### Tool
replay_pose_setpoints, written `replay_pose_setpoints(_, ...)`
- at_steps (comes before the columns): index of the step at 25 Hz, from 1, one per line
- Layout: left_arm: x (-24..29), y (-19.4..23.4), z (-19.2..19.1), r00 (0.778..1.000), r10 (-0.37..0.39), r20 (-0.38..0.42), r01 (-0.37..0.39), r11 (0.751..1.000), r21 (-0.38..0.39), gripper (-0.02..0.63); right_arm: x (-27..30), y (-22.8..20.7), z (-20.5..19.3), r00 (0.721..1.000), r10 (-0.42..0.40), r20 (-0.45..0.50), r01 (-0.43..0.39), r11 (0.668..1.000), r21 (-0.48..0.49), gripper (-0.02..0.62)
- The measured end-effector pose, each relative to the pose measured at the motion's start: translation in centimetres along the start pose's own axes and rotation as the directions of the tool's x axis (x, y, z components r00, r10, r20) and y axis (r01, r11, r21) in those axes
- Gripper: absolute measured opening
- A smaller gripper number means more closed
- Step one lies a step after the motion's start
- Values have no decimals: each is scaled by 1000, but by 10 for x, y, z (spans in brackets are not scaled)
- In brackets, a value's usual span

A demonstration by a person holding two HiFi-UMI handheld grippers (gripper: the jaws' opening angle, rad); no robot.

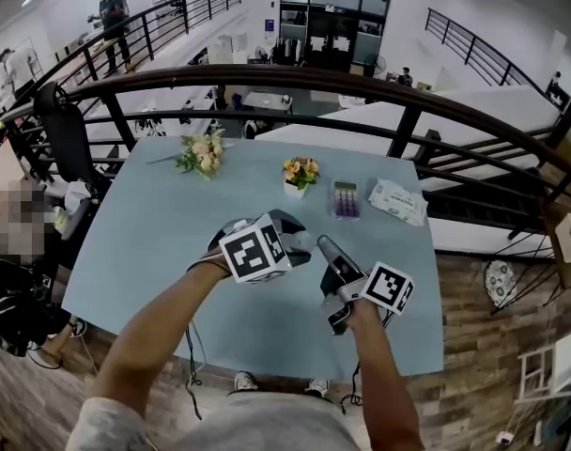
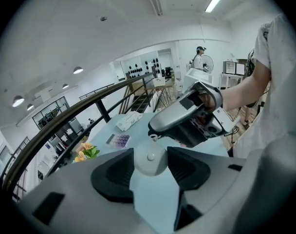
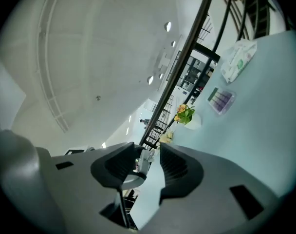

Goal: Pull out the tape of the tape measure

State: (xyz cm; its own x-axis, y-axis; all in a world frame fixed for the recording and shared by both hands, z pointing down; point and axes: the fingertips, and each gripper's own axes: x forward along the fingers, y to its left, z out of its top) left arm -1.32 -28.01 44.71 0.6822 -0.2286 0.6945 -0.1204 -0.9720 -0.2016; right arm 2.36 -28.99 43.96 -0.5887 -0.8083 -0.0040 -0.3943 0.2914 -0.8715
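Two hand-held grippers over the pale blue table (image 1: 145, 242), seen from the head and along each pair of jaws

Left gripper (image 2: 149, 155): jaws set fairly wide and closed on the tape measure (image 2: 150, 165). This is a round, pale grey case with a small stud at its centre. It is held flank to flank between the two ribbed pads and lifted clear of the table top. In the head view the case is hidden beneath this gripper's marker cube and body.

Right gripper (image 3: 148, 151): it points toward the left one, and in the left gripper view its nose sits just beyond the case. The jaws are part open. The pull loop (image 2: 152, 137) at the tape's end, a small white piece, stands just beside the rim of the case and inside the gap between these jaws. In the right gripper view the piece lies close against one pad (a sliver of background shows between it and the other pad), so the pads surround it without clamping it.

Far half of the table, in a loose row from left to right in the head view: a bouquet (image 1: 203, 151) lying flat, a small white flower pot (image 1: 300, 174), a purple box (image 1: 346, 198) and a wipes packet (image 1: 396, 200). All are well apart from the grippers. A dark railing (image 1: 361, 87) curves behind the far edge
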Motion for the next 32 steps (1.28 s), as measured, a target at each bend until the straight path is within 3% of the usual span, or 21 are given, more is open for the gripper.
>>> replay_pose_setpoints(5, 1, -2, 5, 1000, 10, 1, -10, 1000, -18, 213, -1, -3, -1, 999, 50, 8, -51, 995, 90, 136)
replay_pose_setpoints(13, 3, -1, 5, 1000, 20, 5, -19, 999, -49, 213, -2, -5, -1, 997, 74, 20, -76, 986, 147, 46)
replay_pose_setpoints(23, 6, -1, -4, 1000, 21, -13, -22, 998, -65, 213, 1, -7, -4, 999, 43, -6, -43, 999, 16, 21)
replay_pose_setpoints(32, 9, -2, -14, 999, 12, -43, -14, 999, -45, 213, -4, -17, -4, 1000, -4, 8, 4, 1000, 1, 18)
